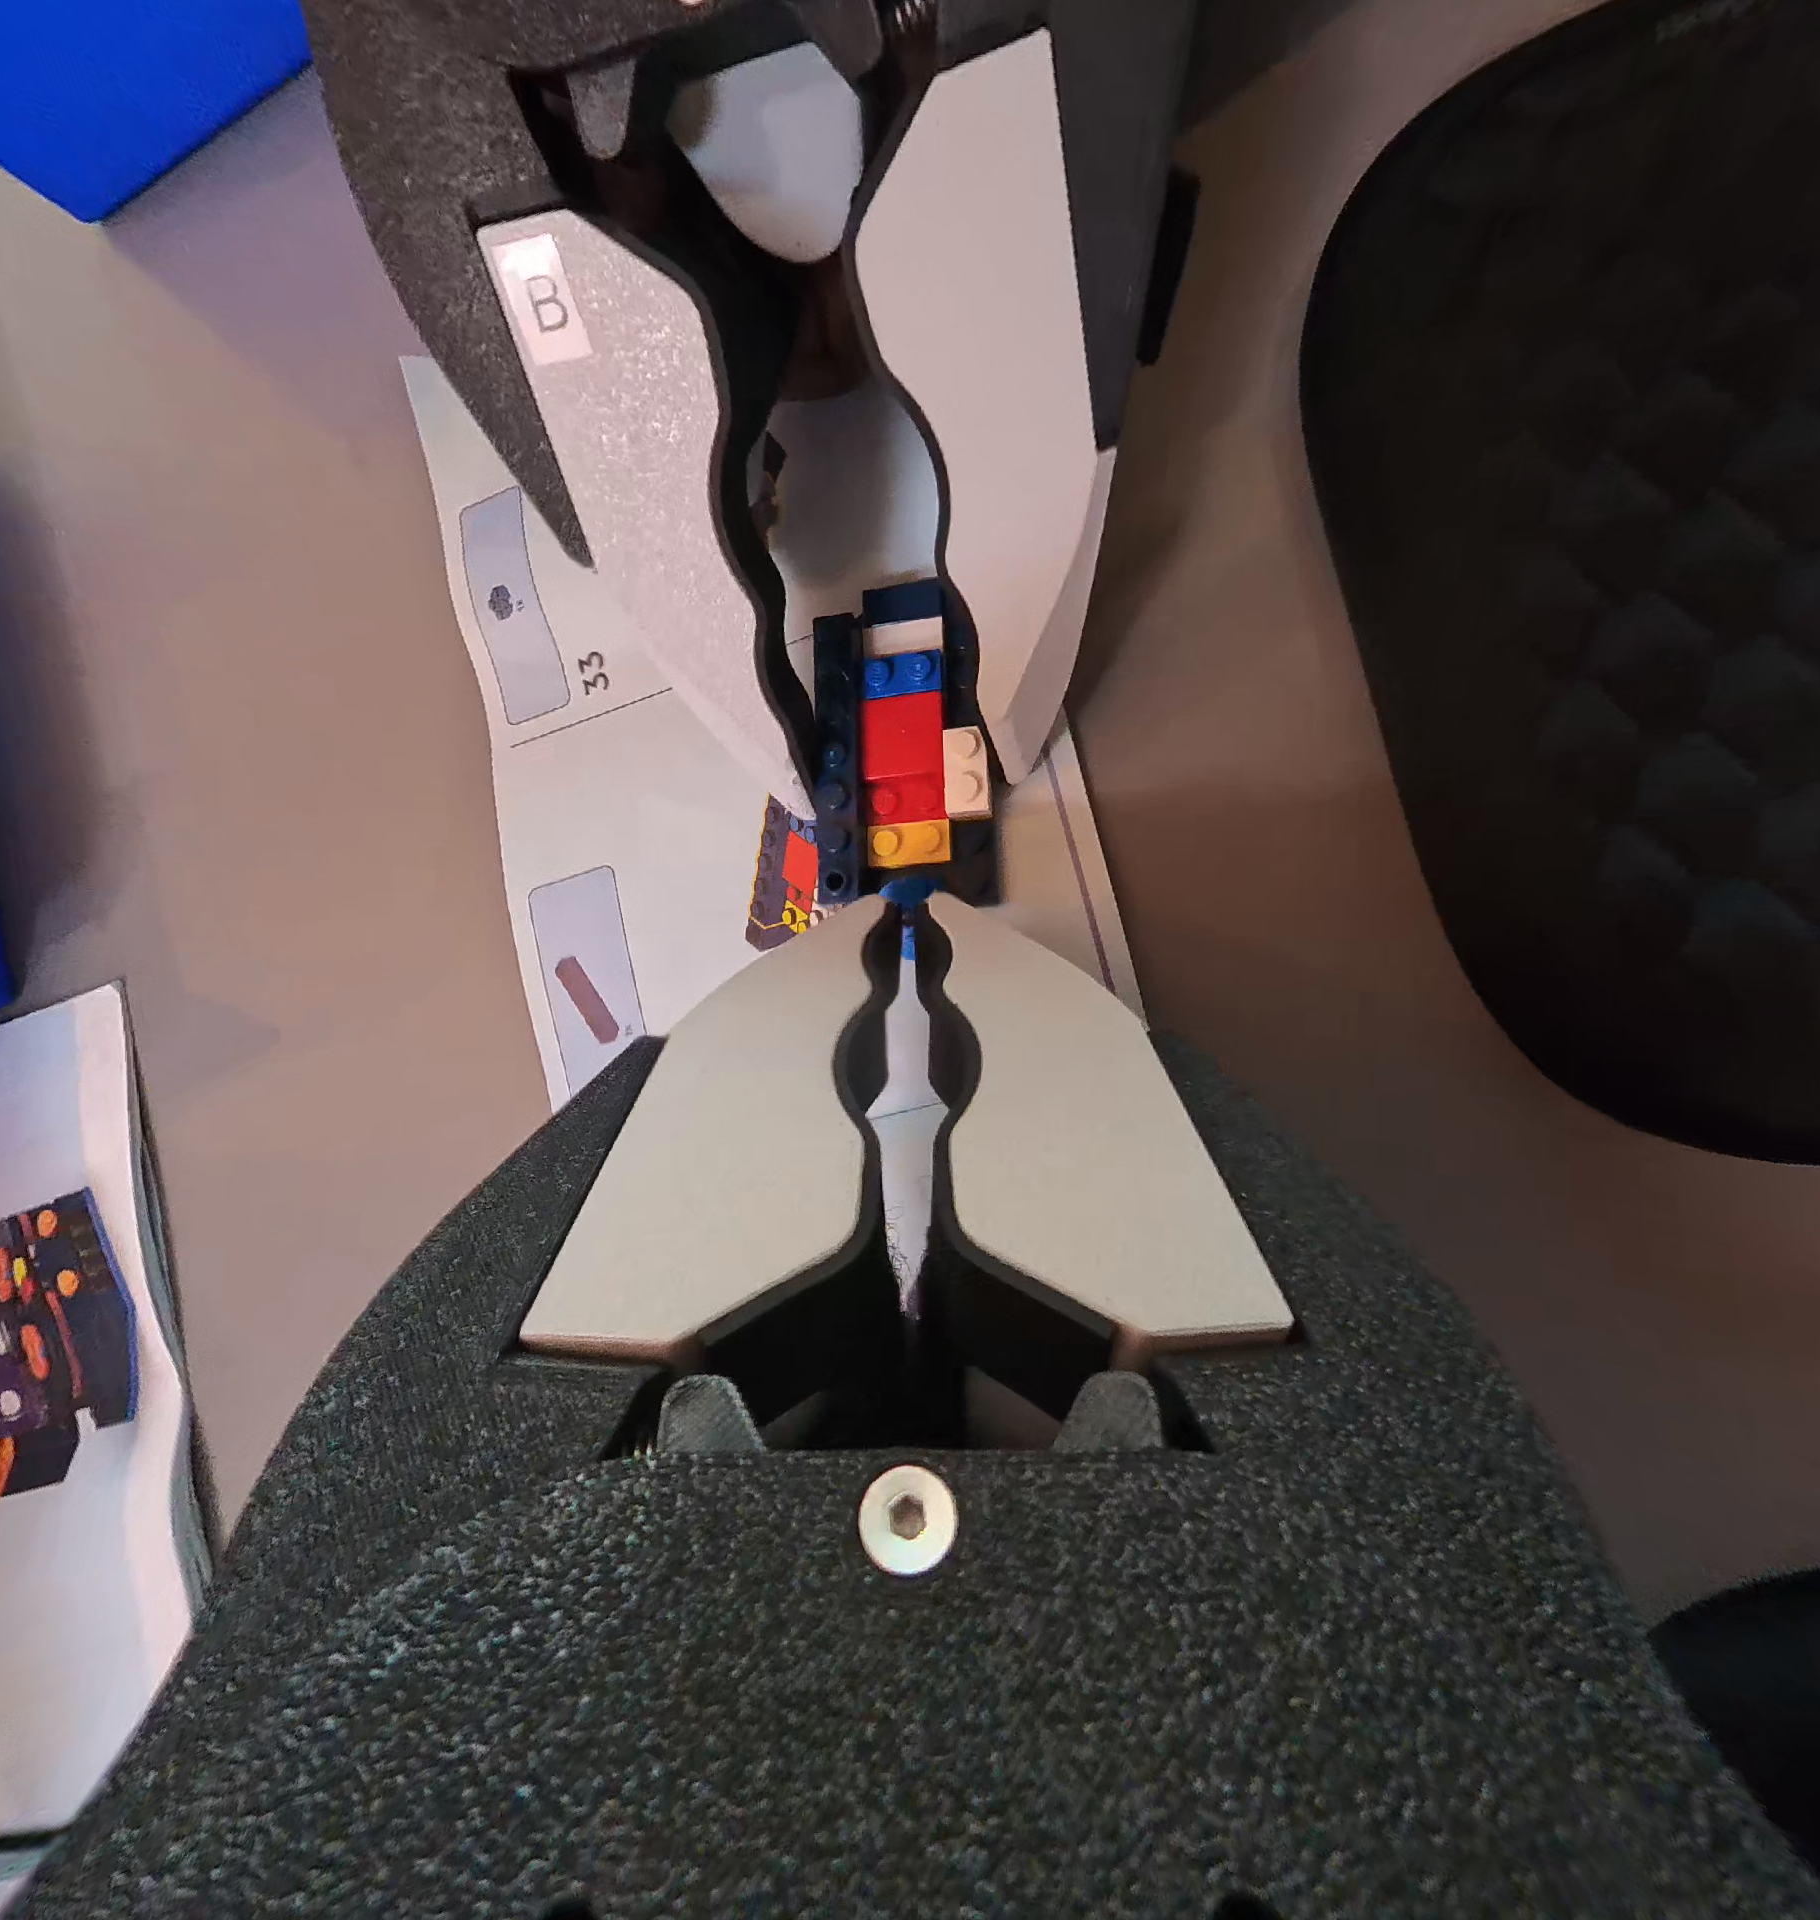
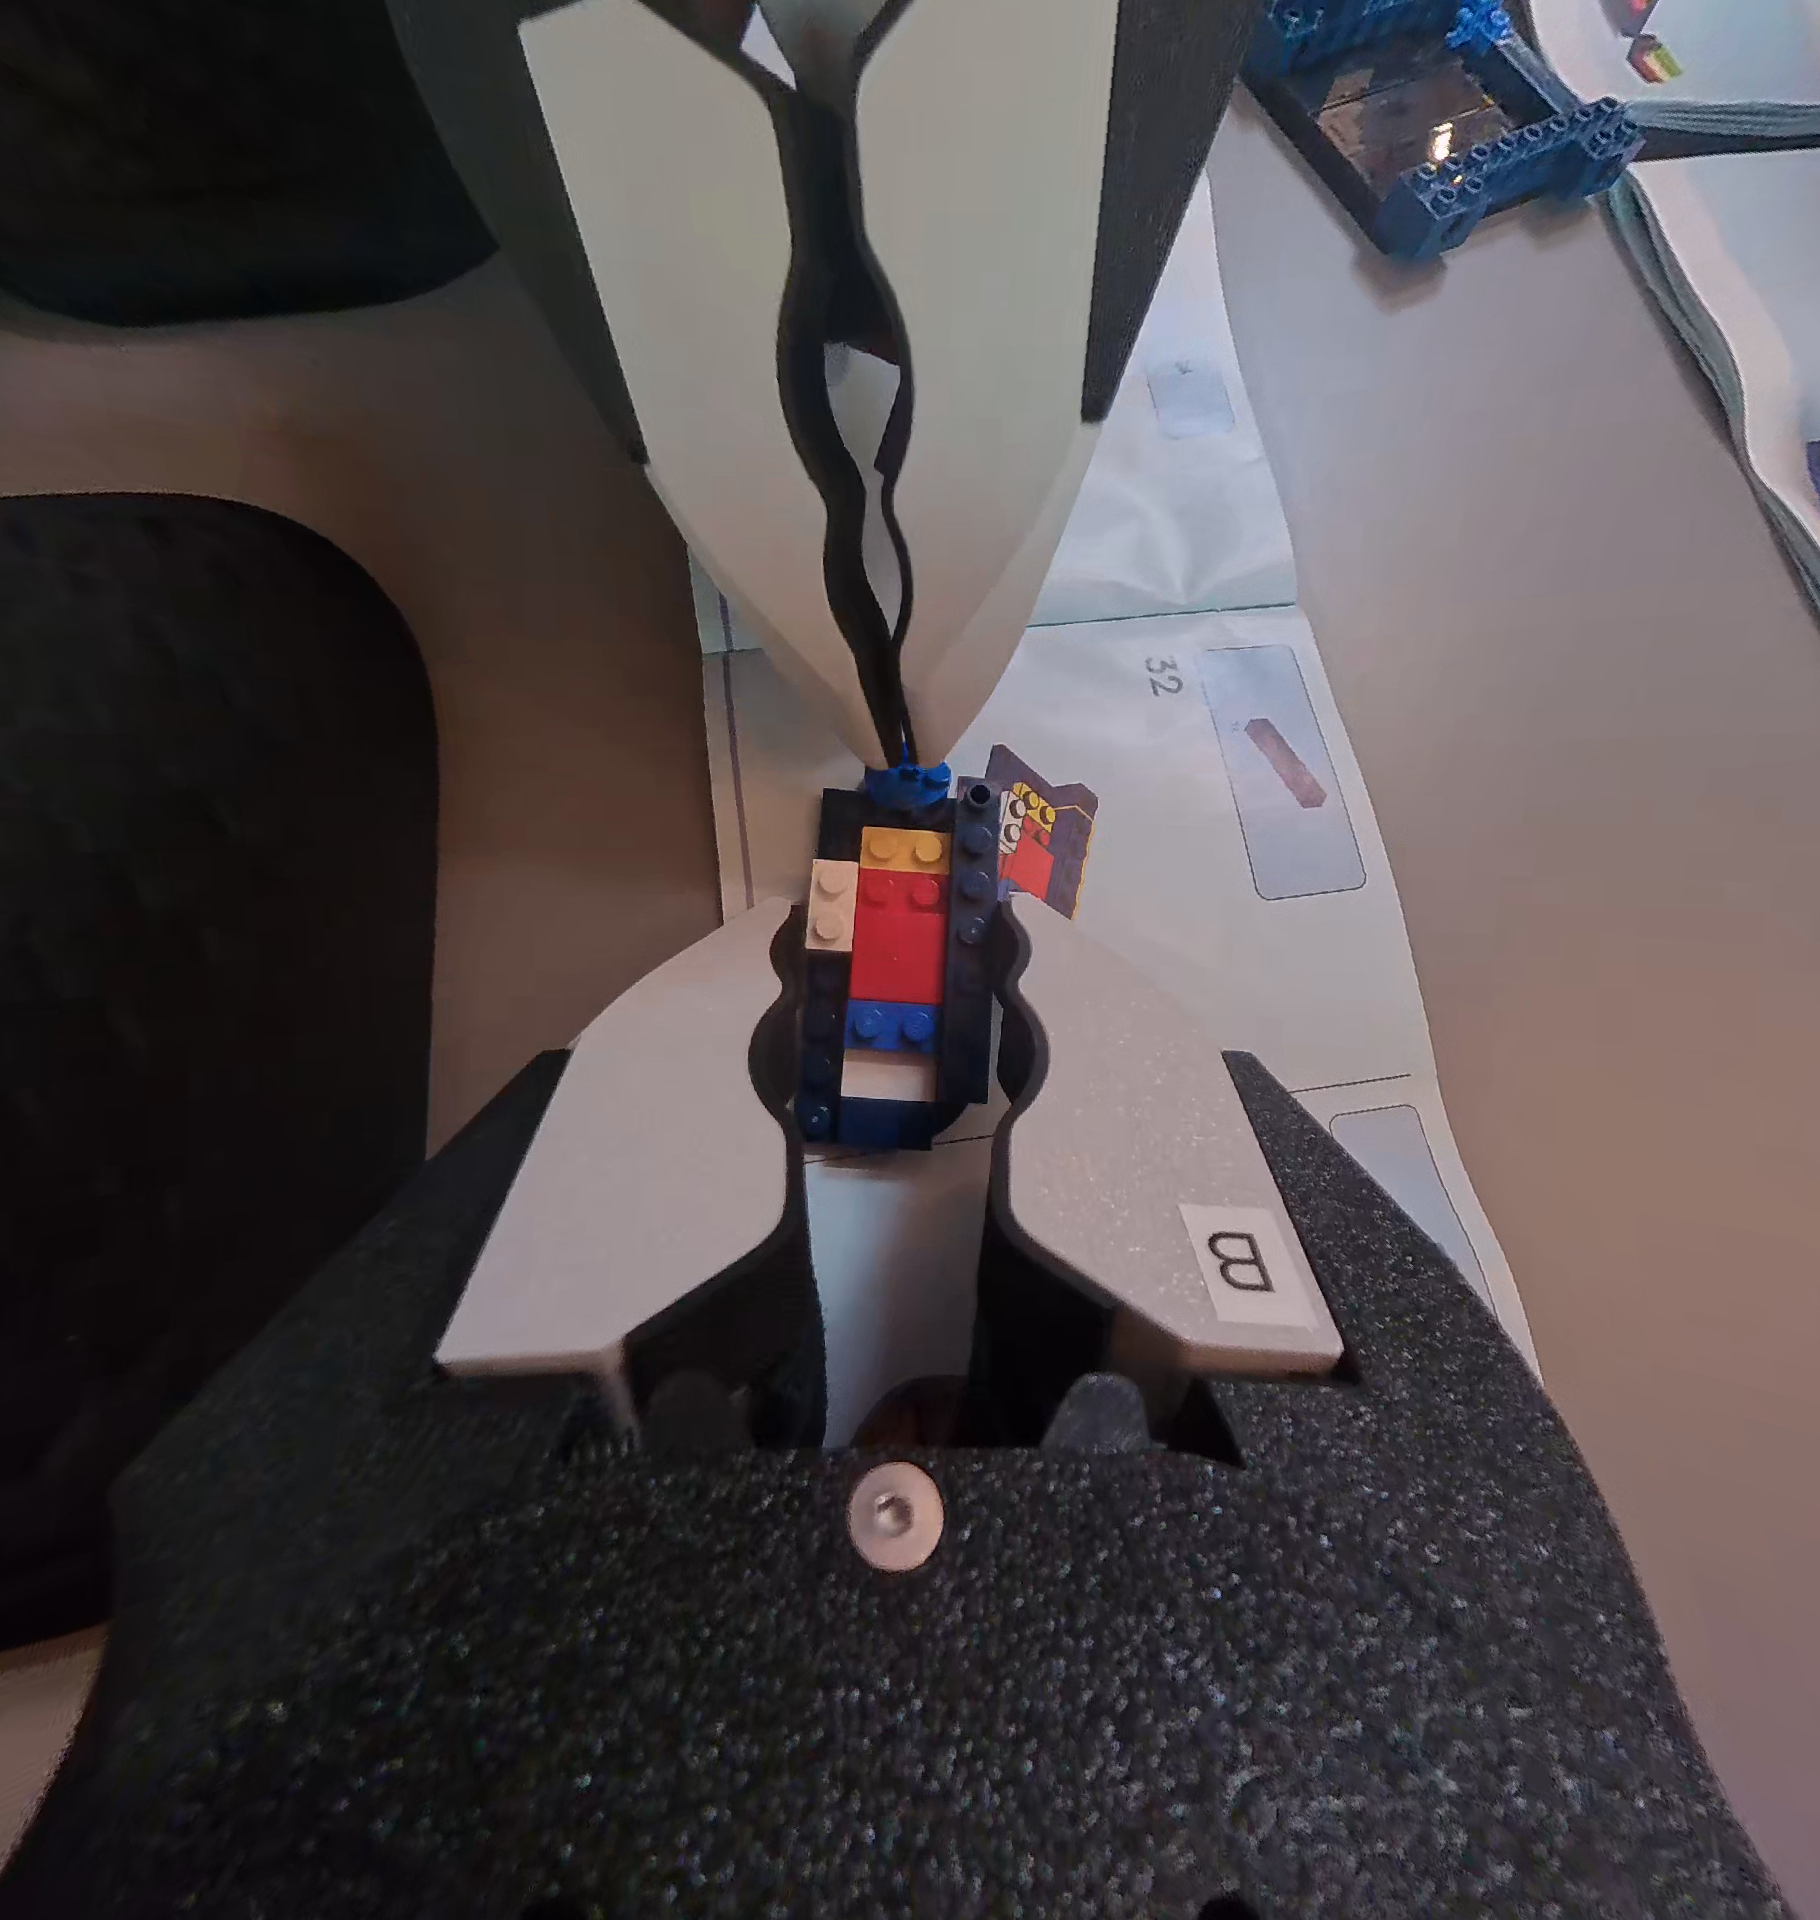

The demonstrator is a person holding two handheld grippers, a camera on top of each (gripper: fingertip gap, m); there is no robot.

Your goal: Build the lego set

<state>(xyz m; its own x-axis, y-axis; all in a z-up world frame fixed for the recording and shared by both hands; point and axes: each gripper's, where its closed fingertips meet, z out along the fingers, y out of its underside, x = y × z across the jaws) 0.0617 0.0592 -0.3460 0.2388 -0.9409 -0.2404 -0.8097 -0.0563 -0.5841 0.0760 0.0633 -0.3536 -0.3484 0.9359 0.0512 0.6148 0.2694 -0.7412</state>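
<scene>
My right gripper point(image 2: 895, 920) is shut on the long sides of a small brick assembly point(image 2: 898, 945). The assembly is a dark blue frame with yellow, red, blue and white plates on top, held just above an instruction sheet point(image 2: 1197, 831). My left gripper point(image 1: 901, 914) faces it and is shut on a small blue round piece point(image 1: 908, 891). That piece sits at the assembly's point(image 1: 901, 738) yellow end. In the right wrist view the left gripper point(image 2: 906, 758) comes in from the top, pinching the round piece point(image 2: 908, 781). In the left wrist view the right gripper point(image 1: 904, 790) comes in from the top.
The sheet point(image 1: 615, 810) lies on a beige table. A booklet point(image 1: 44, 1351) and a blue box point(image 1: 106, 83) are at the left. A dark padded seat point(image 1: 1612, 623) lies beyond the table edge. A larger blue brick build point(image 2: 1425, 135) stands at the far right. Only a small space, under 4 cm, lies between the two pairs of fingers. The dark padded seat point(image 1: 1612, 623) is about 9 cm from my right fingertips.
</scene>
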